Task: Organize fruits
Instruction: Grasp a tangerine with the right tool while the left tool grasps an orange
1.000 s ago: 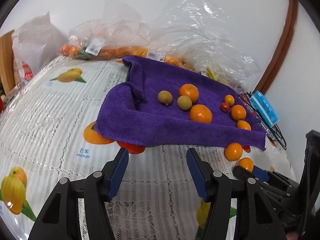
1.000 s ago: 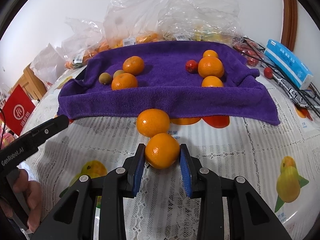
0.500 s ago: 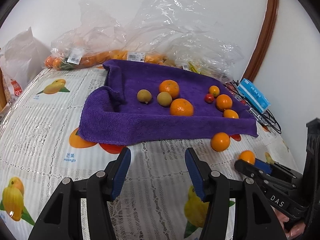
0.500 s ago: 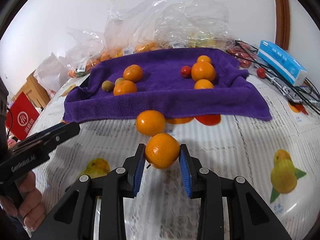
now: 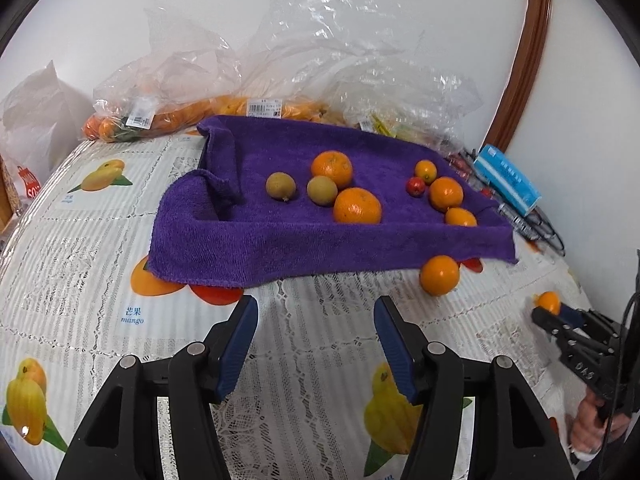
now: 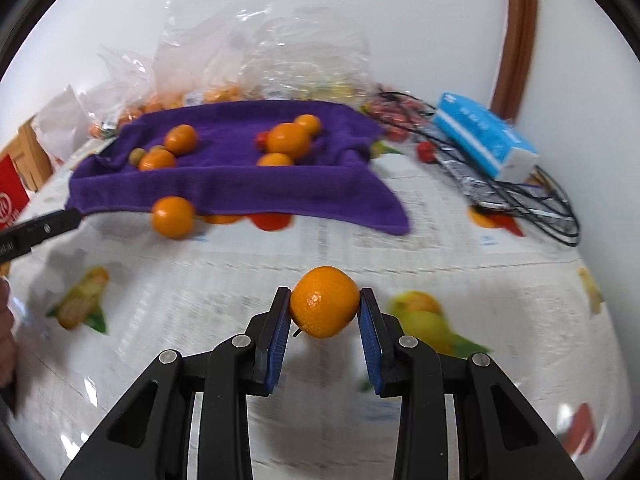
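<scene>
The right tool gripped a small orange between its blue pads, pressed on both sides and held clear above the table, at six o'clock from the purple towel. In the left wrist view the same orange showed at the tip of that tool, far out at three o'clock. The left tool held nothing; its jaws were opening over the printed tablecloth, just short of the towel's near edge. A loose orange sat on the table touching that edge, at five o'clock from the towel's middle. On the towel lay two large oranges and two greenish-brown fruits at its centre, with smaller oranges and a red fruit toward two o'clock. Clear plastic bags of produce stood behind at twelve o'clock, and a blue packet lay to the right.
</scene>
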A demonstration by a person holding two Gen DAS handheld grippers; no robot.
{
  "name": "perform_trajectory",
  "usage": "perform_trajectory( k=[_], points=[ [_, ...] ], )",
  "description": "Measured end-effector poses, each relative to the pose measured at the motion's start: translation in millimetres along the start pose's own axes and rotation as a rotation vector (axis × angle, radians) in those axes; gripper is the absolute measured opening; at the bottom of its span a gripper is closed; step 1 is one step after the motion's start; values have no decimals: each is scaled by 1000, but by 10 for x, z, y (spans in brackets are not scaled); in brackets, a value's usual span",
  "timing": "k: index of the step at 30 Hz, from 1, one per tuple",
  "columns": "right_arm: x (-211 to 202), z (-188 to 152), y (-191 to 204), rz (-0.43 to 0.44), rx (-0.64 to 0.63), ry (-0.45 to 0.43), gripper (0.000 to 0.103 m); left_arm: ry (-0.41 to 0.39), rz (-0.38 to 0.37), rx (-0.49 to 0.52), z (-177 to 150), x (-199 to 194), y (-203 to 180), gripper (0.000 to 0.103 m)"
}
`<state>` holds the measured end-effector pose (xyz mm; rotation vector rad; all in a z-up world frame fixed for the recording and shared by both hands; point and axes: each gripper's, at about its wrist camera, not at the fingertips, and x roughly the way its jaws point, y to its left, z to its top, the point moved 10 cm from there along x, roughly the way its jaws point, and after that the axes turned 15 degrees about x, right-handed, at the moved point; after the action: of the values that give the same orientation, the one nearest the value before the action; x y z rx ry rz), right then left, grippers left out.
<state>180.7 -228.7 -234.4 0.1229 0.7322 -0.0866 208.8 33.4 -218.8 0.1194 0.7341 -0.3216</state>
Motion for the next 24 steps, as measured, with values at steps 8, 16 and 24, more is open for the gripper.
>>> perform_trajectory(
  k=[8, 16, 24],
  points=[
    [139, -60, -112, 56, 71, 91, 34, 33, -29, 87, 35, 96, -395, 58],
    [123, -65, -174, 50, 109, 89, 34, 12, -25, 146, 293, 290, -827, 58],
    [123, -59, -222, 47, 134, 89, 34, 88, -15, 213, 360, 568, -1085, 51]
  ],
)
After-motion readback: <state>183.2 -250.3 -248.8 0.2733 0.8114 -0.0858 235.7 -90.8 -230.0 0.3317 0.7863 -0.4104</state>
